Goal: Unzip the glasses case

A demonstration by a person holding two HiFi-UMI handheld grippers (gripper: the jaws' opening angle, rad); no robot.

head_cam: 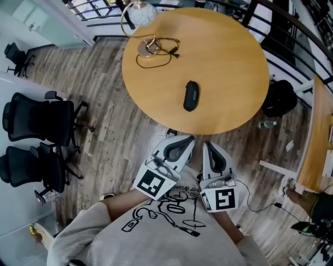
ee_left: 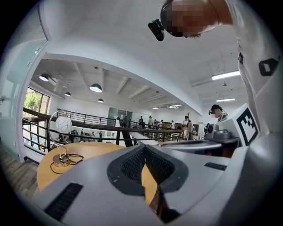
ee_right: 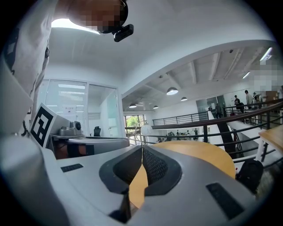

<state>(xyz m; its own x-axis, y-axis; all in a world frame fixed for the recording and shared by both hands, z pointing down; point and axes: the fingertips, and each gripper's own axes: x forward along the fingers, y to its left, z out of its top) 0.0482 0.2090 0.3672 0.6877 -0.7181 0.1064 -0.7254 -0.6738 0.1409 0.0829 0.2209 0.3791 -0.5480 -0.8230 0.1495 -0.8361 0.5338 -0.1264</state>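
A black glasses case [head_cam: 191, 95] lies on the round wooden table [head_cam: 229, 62], a little toward its near edge. Both grippers are held close to the person's chest, short of the table. My left gripper [head_cam: 183, 142] is shut with nothing between its jaws, and its tips point toward the table edge. Beside it, my right gripper [head_cam: 209, 147] is shut and empty too. In the left gripper view the jaws [ee_left: 144, 148] meet in front of the tabletop [ee_left: 88, 152]. The right gripper view shows its jaws [ee_right: 142, 150] closed with the table [ee_right: 199, 152] beyond. The case is hidden in both gripper views.
A globe desk lamp [head_cam: 139, 13] with a coiled black cable [head_cam: 156, 52] stands at the table's far side. Two black office chairs [head_cam: 36, 140] stand at the left on the wood floor. A black bag [head_cam: 279, 98] and a bottle [head_cam: 266, 124] lie right of the table.
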